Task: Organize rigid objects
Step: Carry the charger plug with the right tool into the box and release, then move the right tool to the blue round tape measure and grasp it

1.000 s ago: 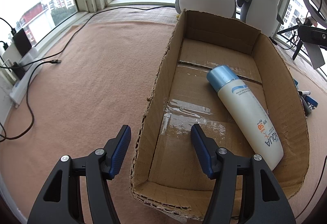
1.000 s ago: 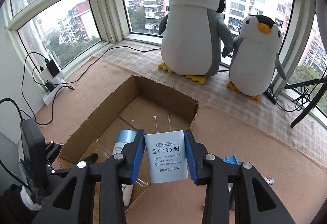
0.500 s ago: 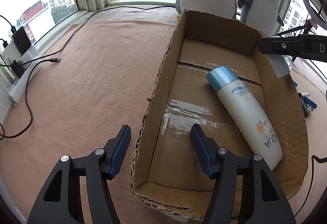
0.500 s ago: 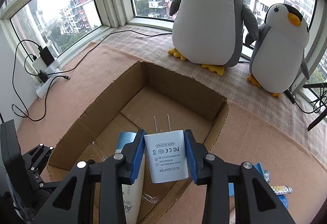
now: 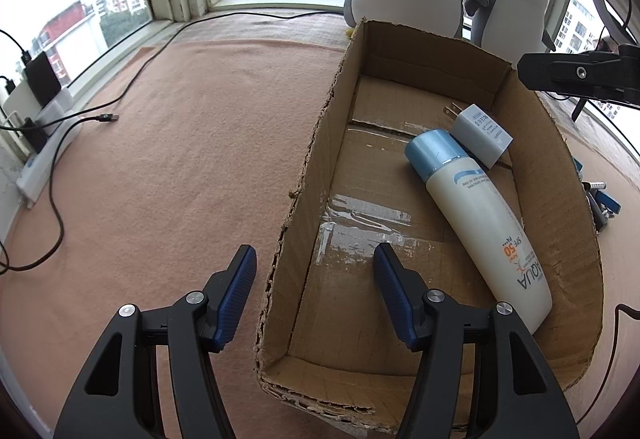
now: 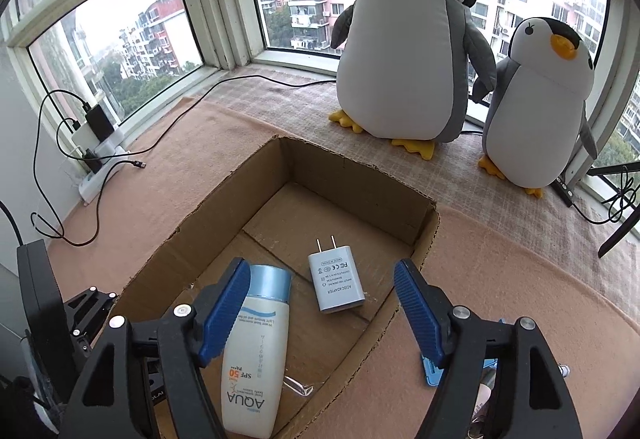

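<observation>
An open cardboard box (image 5: 316, 143) (image 6: 208, 207) lies on the tan mat. Inside it rest a white sunscreen bottle (image 5: 480, 219) (image 6: 256, 347) with a blue cap and a white AC adapter (image 5: 482, 133) (image 6: 336, 281), prongs pointing toward the far wall, beside the bottle's cap. My right gripper (image 6: 322, 313) hangs open above the box, over the adapter, holding nothing; its black body (image 5: 580, 73) shows at the right of the left wrist view. My left gripper (image 5: 314, 299) is open, straddling the box's near left wall, empty.
Two plush penguins (image 6: 408, 39) (image 6: 540, 107) stand at the window behind the box. A power strip with cables (image 5: 44, 143) (image 6: 100, 163) lies at the left. Small blue items (image 5: 600, 199) (image 6: 434, 373) lie right of the box. A black stand leg (image 6: 618, 231) is at the far right.
My right gripper moved over the box, opened and released the adapter, which now lies on the box floor by the bottle's cap. The left gripper has stayed put.
</observation>
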A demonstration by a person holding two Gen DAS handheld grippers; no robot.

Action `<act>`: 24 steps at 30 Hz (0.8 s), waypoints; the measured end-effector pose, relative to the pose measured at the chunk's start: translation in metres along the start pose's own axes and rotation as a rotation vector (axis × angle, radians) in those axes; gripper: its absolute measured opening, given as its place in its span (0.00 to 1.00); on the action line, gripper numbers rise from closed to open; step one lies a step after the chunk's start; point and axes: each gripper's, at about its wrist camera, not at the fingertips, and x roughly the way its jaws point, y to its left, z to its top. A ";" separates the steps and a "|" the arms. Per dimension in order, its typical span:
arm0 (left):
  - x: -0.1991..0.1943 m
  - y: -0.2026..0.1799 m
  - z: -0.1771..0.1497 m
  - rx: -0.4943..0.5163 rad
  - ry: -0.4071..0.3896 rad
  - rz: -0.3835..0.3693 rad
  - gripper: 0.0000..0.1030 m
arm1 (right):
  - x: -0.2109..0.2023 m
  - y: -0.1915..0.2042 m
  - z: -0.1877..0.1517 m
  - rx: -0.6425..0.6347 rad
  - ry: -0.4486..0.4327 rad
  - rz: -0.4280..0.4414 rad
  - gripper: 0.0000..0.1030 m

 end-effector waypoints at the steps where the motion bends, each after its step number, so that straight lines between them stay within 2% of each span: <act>1: 0.000 0.000 0.000 0.000 0.000 0.000 0.59 | -0.002 -0.001 -0.001 0.004 0.000 0.002 0.69; 5: 0.000 0.000 0.000 0.000 0.000 0.000 0.59 | -0.013 -0.009 -0.006 0.021 -0.004 0.018 0.69; 15: 0.000 0.000 0.000 0.001 0.000 0.000 0.59 | -0.056 -0.054 -0.037 0.086 -0.039 -0.030 0.69; 24: 0.000 0.000 0.000 0.002 -0.001 0.001 0.59 | -0.083 -0.115 -0.079 0.191 0.008 -0.090 0.69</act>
